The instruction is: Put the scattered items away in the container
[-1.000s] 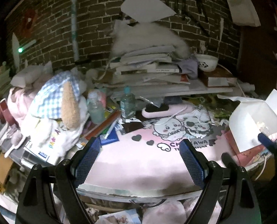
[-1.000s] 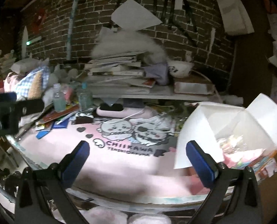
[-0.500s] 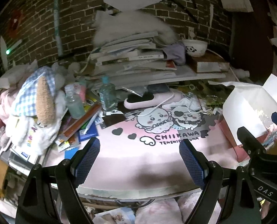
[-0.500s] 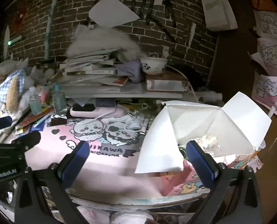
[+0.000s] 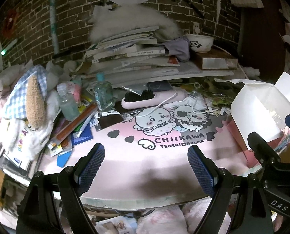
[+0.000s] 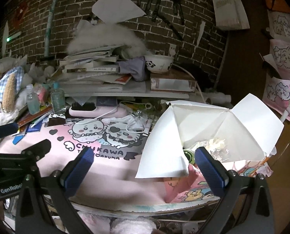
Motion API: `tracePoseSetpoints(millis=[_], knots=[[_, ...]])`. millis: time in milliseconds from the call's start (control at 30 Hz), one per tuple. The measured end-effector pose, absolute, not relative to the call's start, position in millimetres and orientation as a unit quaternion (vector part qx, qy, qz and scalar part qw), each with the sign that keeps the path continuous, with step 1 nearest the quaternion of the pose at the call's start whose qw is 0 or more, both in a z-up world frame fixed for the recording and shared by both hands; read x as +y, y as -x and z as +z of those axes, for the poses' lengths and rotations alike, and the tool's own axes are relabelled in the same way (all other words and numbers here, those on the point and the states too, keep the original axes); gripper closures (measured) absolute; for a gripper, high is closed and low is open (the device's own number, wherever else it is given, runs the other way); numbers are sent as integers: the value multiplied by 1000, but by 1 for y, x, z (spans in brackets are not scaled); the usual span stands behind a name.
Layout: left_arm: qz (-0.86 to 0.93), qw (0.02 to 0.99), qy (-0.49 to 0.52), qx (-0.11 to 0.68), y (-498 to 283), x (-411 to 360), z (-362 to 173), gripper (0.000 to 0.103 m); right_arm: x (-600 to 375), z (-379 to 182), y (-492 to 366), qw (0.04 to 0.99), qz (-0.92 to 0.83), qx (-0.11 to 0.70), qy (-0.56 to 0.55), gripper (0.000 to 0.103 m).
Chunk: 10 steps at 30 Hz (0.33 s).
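A white cardboard box (image 6: 213,124) with its flaps spread stands at the right of the pink desk mat (image 6: 105,167); wrapped bits lie inside it. In the left wrist view the same box (image 5: 262,105) shows at the right. Scattered items lie at the mat's far edge: a pink hairbrush (image 5: 150,99) with a white cable, two clear bottles (image 5: 103,94), pens and packets (image 5: 74,126). My left gripper (image 5: 145,161) hangs open over the mat's near edge, nothing between its jaws. My right gripper (image 6: 143,161) is open too, low before the box's near flap.
A plush toy in a blue checked cloth (image 5: 29,101) crowds the left. A stack of books (image 5: 133,56), a panda bowl (image 6: 159,63) and a cardboard box (image 6: 172,82) sit on a raised shelf at the back. Brick wall behind. The other gripper (image 6: 12,156) shows at left.
Both grippers swung to the right across the desk; the plush slid toward the left edge and the white box came nearer the centre of the right view. Jaws stayed open.
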<state>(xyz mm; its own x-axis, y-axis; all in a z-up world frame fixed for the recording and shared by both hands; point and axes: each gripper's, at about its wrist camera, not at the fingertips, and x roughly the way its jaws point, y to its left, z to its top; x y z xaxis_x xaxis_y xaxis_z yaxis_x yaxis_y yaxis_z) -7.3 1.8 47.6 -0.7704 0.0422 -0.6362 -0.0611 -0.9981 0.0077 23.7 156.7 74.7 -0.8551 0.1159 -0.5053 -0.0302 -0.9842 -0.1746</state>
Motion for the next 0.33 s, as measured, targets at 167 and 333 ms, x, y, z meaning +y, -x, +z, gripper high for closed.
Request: tracePoseSetpoints(millis=[167,333], knots=[[942,23,336,9,8,-1,47,18,160,73,-22,39,959,-77,271,0],[940,22,341,5,9,-2,46,18,161,70,-20,39,957,-77,275,0]])
